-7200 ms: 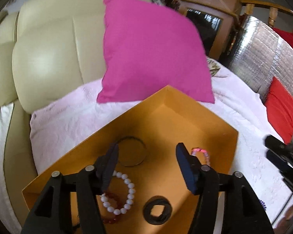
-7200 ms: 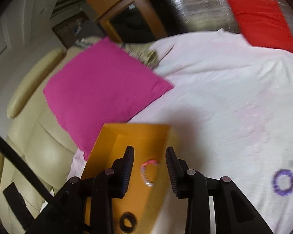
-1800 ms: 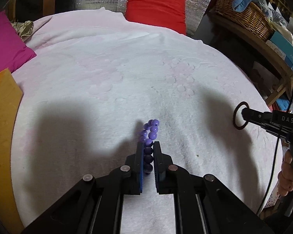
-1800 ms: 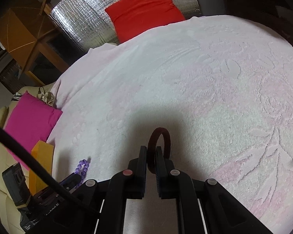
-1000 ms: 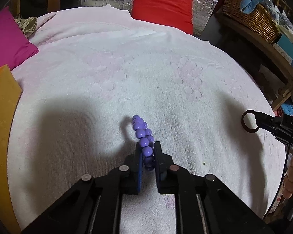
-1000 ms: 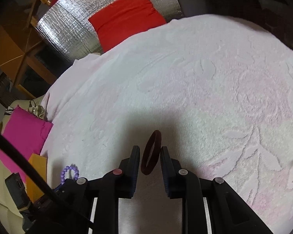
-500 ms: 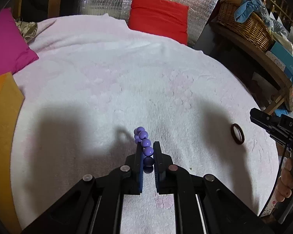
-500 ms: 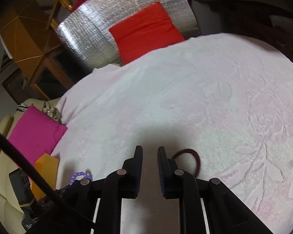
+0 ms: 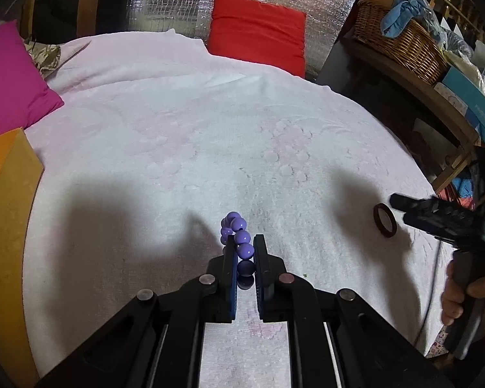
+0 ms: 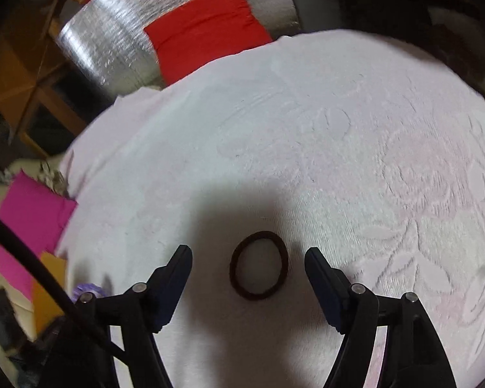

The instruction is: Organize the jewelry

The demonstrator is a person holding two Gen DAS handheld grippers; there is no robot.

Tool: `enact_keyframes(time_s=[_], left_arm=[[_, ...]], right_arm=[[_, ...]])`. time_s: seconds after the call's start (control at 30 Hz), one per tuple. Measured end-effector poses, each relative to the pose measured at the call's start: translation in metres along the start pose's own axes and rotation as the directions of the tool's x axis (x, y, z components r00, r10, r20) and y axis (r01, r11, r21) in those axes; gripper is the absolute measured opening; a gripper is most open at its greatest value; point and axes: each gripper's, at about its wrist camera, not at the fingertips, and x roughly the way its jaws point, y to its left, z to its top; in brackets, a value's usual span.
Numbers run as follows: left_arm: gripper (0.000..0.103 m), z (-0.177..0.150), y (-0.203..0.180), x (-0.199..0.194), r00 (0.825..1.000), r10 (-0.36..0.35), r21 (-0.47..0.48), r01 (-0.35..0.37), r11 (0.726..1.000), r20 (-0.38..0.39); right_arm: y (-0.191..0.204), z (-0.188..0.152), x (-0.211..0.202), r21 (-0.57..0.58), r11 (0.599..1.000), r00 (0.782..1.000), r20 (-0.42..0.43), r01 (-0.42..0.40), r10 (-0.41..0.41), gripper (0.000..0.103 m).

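Bedspread [image 10: 339,135]: two bracelets [image 9: 239,239], two grippers [image 10: 248,255].

My left wrist camera sits just behind the left gripper [image 9: 245,245] and looks forward and down along its fingers, close over the pale pink bedspread [image 9: 184,135], toward the red cushion [image 9: 258,37] and silver quilted backing [image 9: 177,0] at the far side. My right wrist camera looks along the right gripper [image 10: 248,258] from a similar low height, tilted more steeply onto the bedspread [image 10: 355,148], facing the same red cushion [image 10: 207,29]. Both views share the bedspread, the dark hair tie [image 9: 384,220] [image 10: 258,265], the purple bead bracelet [image 9: 239,239] [image 10: 87,289], the magenta pillow [image 9: 9,80] [image 10: 29,226] and the orange box [image 9: 3,210] [image 10: 48,287]. The left view also catches the right gripper [image 9: 436,218] at its right edge.
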Motion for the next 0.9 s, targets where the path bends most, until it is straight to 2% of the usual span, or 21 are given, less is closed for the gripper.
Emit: enact_keyframes(time_s=[0.07,0.13,0.17,0.23,0.3,0.33,0.43,0.63,0.9], left_arm=[[0.009,-0.001,-0.002,0.0,1.0,0.001,0.005,-0.001,1.0,-0.002],[0.009,-0.002,-0.002,0.0,1.0,-0.001,0.005,0.001,1.0,-0.006],[0.009,-0.002,-0.003,-0.001,1.0,0.001,0.008,-0.001,1.0,-0.004],[0.009,-0.002,-0.003,-0.002,1.0,0.004,0.007,-0.004,1.0,0.0],[0.009,-0.001,-0.001,-0.004,1.0,0.001,-0.002,-0.001,1.0,-0.001],[0.009,0.0,-0.001,-0.004,1.0,0.001,-0.004,-0.001,1.0,0.001],[0.009,0.0,-0.003,-0.009,1.0,-0.007,-0.008,0.007,1.0,0.013],[0.009,0.0,-0.01,-0.028,0.998,-0.035,-0.005,0.035,0.999,0.058],[0.009,-0.003,-0.014,-0.071,0.981,-0.073,0.002,0.074,0.997,0.179]], right_arm=[[0.008,-0.003,0.01,-0.054,0.998,0.999,-0.015,0.04,-0.041,0.071],[0.014,-0.008,0.022,-0.107,0.991,0.995,-0.041,0.085,-0.09,0.055],[0.018,-0.01,0.026,-0.149,0.98,0.99,-0.034,0.133,-0.139,0.051],[0.026,-0.012,0.026,-0.218,0.957,0.981,0.0,0.191,-0.196,0.029],[0.027,-0.013,0.025,-0.234,0.954,0.981,0.002,0.189,-0.194,0.015],[0.025,-0.013,0.023,-0.228,0.956,0.982,-0.001,0.184,-0.189,0.012],[0.018,-0.01,0.013,-0.185,0.972,0.989,0.008,0.145,-0.147,0.012],[0.012,-0.008,-0.008,-0.077,0.996,0.999,0.017,-0.034,0.035,0.012],[0.044,-0.015,-0.033,-0.125,0.981,0.984,0.081,-0.149,0.16,0.012]])
